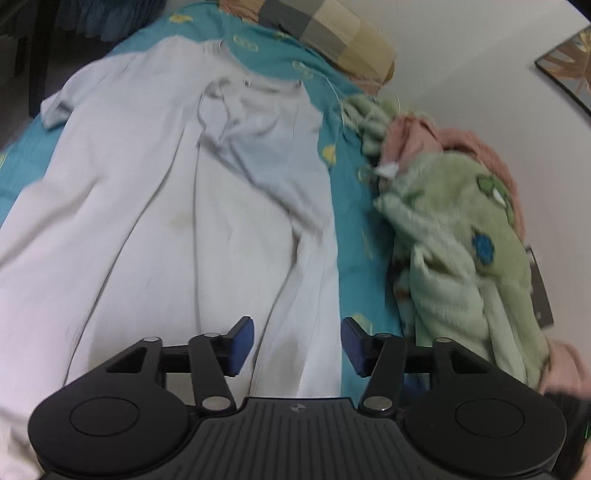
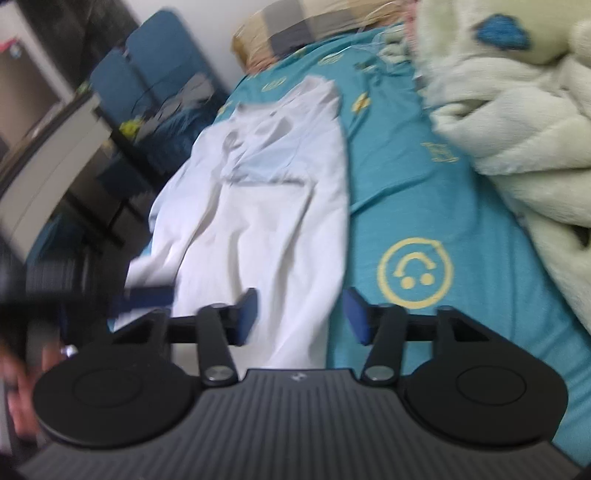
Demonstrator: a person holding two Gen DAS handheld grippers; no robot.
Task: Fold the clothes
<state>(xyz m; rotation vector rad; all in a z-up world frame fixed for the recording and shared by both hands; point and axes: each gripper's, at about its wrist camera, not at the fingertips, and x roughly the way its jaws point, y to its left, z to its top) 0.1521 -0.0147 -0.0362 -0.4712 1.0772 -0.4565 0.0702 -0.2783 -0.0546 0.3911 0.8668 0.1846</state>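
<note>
Left wrist: left gripper (image 1: 297, 345) fingers apart, empty, over the near edge of white shirt (image 1: 177, 206) spread on teal sheet (image 1: 354, 229); green blanket (image 1: 454, 236) on the right. Right wrist: right gripper (image 2: 301, 317) also apart, empty, at shirt's (image 2: 258, 221) hem w/ sheet (image 2: 424, 206) beside; frame blurry.

A crumpled white cotton shirt (image 1: 155, 206) lies spread on the teal bedsheet printed with yellow smiley faces (image 2: 402, 206). To its right on the sheet sits a heap of fluffy green blanket (image 1: 458, 236), and a checked tan-and-grey pillow (image 1: 332, 33) lies beyond the shirt's collar.
</note>
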